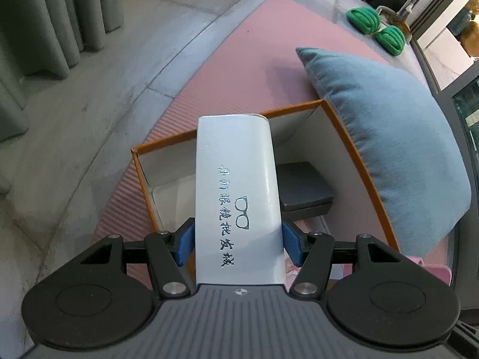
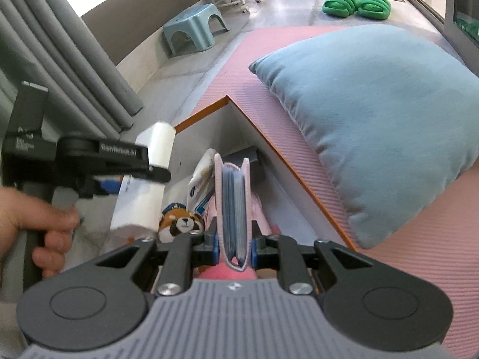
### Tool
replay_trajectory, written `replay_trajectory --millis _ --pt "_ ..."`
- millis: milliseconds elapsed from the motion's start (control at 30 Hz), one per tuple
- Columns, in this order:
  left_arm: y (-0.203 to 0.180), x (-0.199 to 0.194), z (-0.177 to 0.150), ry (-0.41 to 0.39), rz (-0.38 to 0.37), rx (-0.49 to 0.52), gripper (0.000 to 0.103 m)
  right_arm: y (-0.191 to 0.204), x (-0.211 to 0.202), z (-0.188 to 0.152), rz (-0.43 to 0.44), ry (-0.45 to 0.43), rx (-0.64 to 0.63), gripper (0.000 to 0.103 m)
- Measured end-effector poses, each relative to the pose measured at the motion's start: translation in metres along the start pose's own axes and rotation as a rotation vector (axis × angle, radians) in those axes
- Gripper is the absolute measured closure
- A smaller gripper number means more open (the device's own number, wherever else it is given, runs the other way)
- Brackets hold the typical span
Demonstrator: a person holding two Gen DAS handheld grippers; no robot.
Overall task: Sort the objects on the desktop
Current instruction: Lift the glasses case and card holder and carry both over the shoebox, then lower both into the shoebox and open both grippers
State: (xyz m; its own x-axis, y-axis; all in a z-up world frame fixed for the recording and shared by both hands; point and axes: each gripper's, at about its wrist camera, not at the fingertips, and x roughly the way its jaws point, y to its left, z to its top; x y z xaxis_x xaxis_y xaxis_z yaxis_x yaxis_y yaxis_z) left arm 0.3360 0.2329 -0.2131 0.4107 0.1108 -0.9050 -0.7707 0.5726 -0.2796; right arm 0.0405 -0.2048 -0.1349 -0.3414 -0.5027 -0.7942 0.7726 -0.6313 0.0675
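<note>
Here, the biggest thing is the pink mat (image 1: 239,68) on the grey floor (image 1: 89,125). On the mat lies a big blue pillow (image 1: 389,149), soft and puffy, just beside my box.

The box (image 1: 353,137) has an orange rim and white walls inside. It sits on the mat with its top open. A dark flat case (image 1: 302,188) lies on the bottom of it, near the pillow side.

My left claw (image 1: 238,245) holds a long white glasses case (image 1: 236,179). The blue pads (image 1: 292,246) press on both of its sides, so the claw stands quite wide. The case has dark writing and a little drawing of glasses on it. It sticks out over the open box, tilted down.

My right claw (image 2: 235,246) is squeezed narrow on a pink card holder (image 2: 233,209) with blue pages inside. It stands on its edge between my pads, over the box too.

Down in the box, near the right claw, I see a small fox plush (image 2: 181,224) and a white packet (image 2: 202,173).

Far off on the floor are two green slippers (image 1: 374,27), side by side, and a little blue stool (image 2: 191,27).
</note>
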Motion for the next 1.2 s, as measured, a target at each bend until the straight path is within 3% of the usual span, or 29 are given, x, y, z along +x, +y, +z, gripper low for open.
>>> replay_trajectory --millis 233,433,533,600,633,733,967,1033,1200 --pt "0.005 0.003 -0.003 0.020 0.002 -0.061 0.033 -0.017 0.013 0.003 -0.002 -0.033 0.167 0.083" --pt "0.013 0.004 0.005 -0.013 0.017 -0.064 0.033 -0.022 0.026 0.002 0.029 -0.028 0.250 0.083" --pt "0.021 0.003 0.007 -0.019 -0.021 -0.096 0.032 -0.025 0.031 0.000 0.109 -0.069 0.322 0.082" --pt "0.021 0.003 0.008 -0.020 -0.036 -0.087 0.032 -0.024 0.039 -0.001 0.112 -0.034 0.337 0.068" --pt "0.021 0.002 0.008 -0.026 -0.043 -0.081 0.032 -0.021 0.042 -0.002 0.073 -0.007 0.321 0.052" --pt "0.016 -0.003 0.008 -0.041 -0.061 -0.067 0.032 -0.018 0.039 -0.007 -0.004 -0.015 0.229 0.049" --pt "-0.005 -0.012 0.007 -0.062 -0.068 0.027 0.032 -0.029 0.023 -0.018 -0.041 -0.049 0.117 0.052" --pt "-0.007 -0.009 0.004 -0.056 -0.059 0.038 0.032 -0.030 0.022 -0.021 0.003 -0.018 0.085 0.064" --pt "-0.010 -0.007 -0.002 -0.044 -0.050 0.055 0.032 -0.021 0.022 -0.032 0.055 0.034 -0.019 0.074"
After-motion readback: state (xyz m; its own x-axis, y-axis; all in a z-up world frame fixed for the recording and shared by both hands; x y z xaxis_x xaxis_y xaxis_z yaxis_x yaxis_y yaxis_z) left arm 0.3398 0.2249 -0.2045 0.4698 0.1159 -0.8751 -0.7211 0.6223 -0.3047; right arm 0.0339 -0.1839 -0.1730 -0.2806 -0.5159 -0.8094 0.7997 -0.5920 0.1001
